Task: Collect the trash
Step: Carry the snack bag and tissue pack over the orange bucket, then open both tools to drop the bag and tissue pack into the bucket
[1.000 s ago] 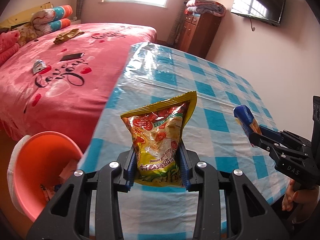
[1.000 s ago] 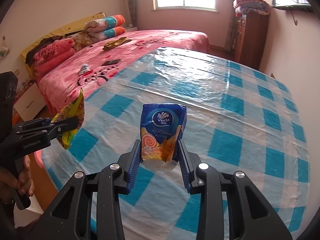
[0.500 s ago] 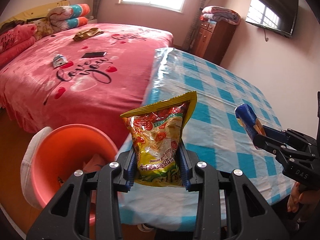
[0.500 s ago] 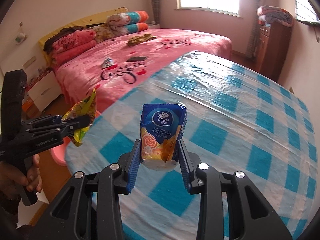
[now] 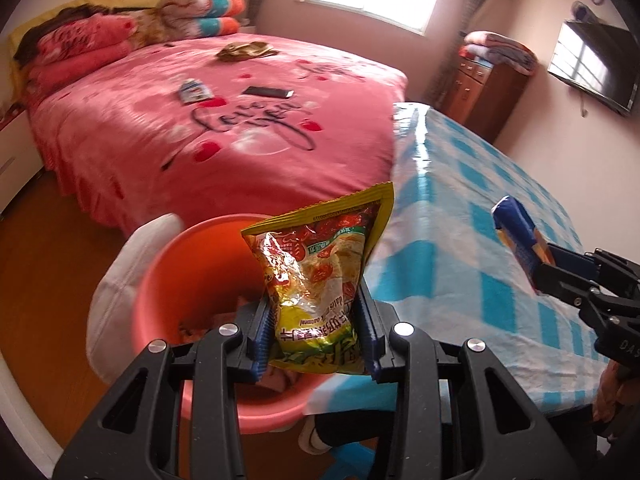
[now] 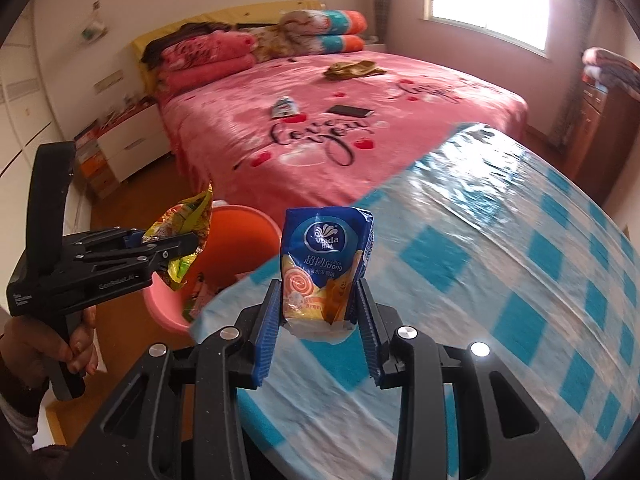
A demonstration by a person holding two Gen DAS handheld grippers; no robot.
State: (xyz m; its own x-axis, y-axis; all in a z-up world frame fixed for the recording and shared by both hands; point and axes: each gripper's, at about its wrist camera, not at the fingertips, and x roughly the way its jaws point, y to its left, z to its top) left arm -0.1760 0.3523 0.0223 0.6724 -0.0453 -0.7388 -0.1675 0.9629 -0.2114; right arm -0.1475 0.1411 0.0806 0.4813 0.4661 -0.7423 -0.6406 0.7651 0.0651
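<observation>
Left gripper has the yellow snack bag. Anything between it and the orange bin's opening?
Nothing visible blocks it. The left gripper holds the yellow snack bag in front of the open mouth of the orange bin. Some trash lies at the bottom; the opening looks clear.

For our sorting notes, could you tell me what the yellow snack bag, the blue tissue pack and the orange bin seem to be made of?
Yellow snack bag: glossy plastic film, probably; crinkled, with glare.
Blue tissue pack: thin, soft printed plastic wrap, wrinkled at the corners.
Orange bin: smooth moulded plastic, apparently; even colour, rounded rim.
</observation>
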